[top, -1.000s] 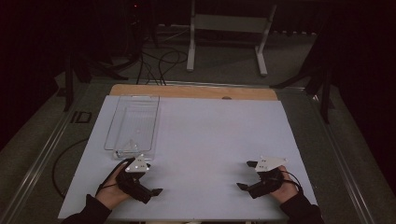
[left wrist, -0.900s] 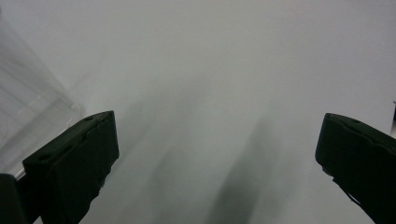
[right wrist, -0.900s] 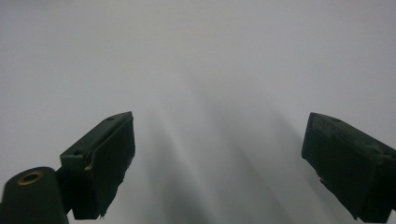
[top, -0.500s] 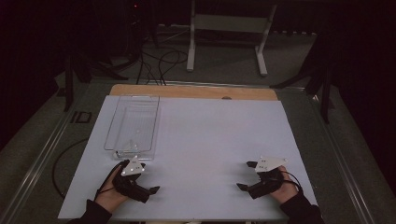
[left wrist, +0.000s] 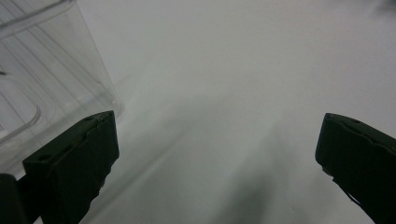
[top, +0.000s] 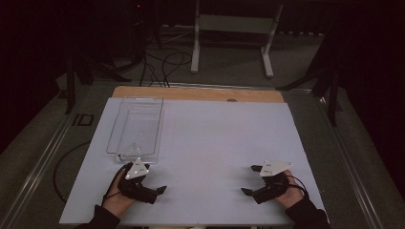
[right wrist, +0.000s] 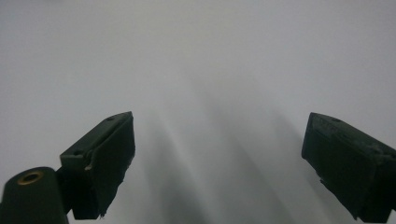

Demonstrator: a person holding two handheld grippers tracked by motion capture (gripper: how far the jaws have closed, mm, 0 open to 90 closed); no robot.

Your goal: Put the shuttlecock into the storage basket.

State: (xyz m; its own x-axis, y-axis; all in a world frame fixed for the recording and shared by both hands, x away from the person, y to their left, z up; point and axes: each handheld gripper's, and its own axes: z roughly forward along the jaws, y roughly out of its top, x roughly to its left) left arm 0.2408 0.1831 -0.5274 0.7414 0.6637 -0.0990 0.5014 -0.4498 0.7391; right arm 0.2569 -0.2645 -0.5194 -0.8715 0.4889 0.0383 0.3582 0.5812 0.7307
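Note:
My left gripper [top: 146, 179] rests on the white table top [top: 210, 143] at the near left, held by a hand, just in front of the near end of a clear plastic tray [top: 111, 138]. Its jaws stand wide apart with nothing between them. In the left gripper view, that gripper [left wrist: 215, 140] looks across bare white surface, with the tray's wall [left wrist: 42, 70] at the upper left. My right gripper [top: 249, 180] lies at the near right, also open and empty. The right gripper view has that gripper [right wrist: 219, 140] over plain white surface.
A wooden strip [top: 198, 93] runs along the table's far edge. Beyond it stand a white metal frame [top: 234, 28] and cables [top: 162, 62] on a dark floor. The clear tray looks empty.
The left gripper has shifted slightly in place near the tray's near end. The right gripper has stayed where it was.

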